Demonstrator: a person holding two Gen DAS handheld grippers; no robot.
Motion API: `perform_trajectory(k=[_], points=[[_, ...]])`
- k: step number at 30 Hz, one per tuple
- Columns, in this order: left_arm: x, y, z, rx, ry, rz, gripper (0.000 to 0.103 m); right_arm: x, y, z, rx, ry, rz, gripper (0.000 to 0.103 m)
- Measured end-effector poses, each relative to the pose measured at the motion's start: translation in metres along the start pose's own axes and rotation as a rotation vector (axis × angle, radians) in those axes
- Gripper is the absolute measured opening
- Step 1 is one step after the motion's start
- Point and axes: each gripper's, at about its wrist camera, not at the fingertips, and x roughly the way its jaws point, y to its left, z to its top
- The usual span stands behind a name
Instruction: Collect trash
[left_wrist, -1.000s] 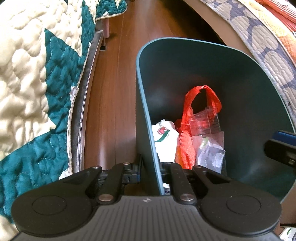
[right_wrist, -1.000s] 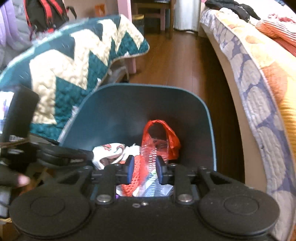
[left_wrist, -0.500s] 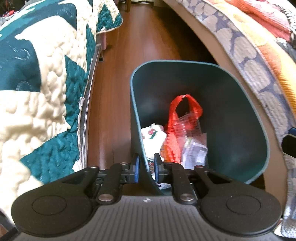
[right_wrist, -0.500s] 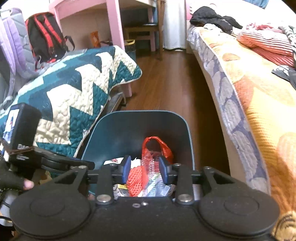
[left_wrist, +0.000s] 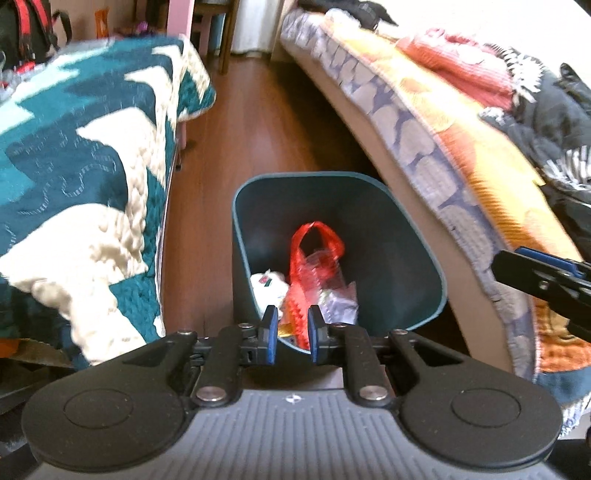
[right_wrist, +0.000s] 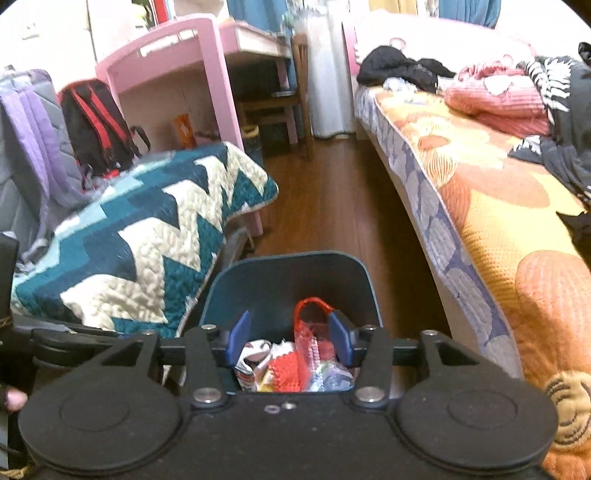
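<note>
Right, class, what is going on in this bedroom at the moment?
A person holds tongs in each hand above a dark teal bin standing on the wood floor between two beds. A red plastic bag and other wrappers lie inside it. The right tongs are opening with nothing between them. The left tongs are slightly parted above the near rim, gripping nothing.

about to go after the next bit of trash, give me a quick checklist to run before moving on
1. Red bag inside the bin: ok.
2. Right gripper let go: ok, jaws opening, nothing pinched between them.
3. Left gripper off the bin rim: ok, pads apart, nothing clamped.
4. Bin upright on the floor: ok.
5. Room left in the bin: ok.
6. Next piece of trash located: cannot tell.
</note>
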Motion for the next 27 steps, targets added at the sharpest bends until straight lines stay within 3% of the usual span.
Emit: perform_trajectory(k=[3, 5, 9, 11, 15, 19, 27], points=[[-0.014, -0.005, -0.006, -0.009, -0.037, -0.029, 0.038, -0.009, 0.003, -0.008, -0.011, -0.028, -0.002, 0.050], [-0.021, -0.008, -0.011, 0.001, -0.080, -0.035, 0.059, -0.010, 0.004, -0.012, -0.011, -0.034, 0.001, 0.050], [-0.028, -0.011, -0.011, 0.026, -0.116, -0.046, 0.064, -0.010, 0.007, -0.019, -0.016, -0.050, 0.009, 0.051], [-0.028, -0.007, -0.011, 0.017, -0.125, -0.054, 0.078, -0.008, 0.008, -0.020, -0.013, -0.050, 0.011, 0.051], [-0.026, -0.002, -0.013, 0.017, -0.142, -0.041, 0.085, -0.001, 0.012, -0.021, -0.012, -0.050, 0.025, 0.052], [-0.022, 0.005, -0.016, 0.012, -0.139, -0.040, 0.100, 0.004, 0.018, -0.020, -0.030, -0.052, 0.047, 0.053], [-0.023, 0.001, -0.014, 0.024, -0.209, -0.039, 0.101, 0.001, 0.018, -0.019, -0.037, -0.048, 0.106, 0.054]])
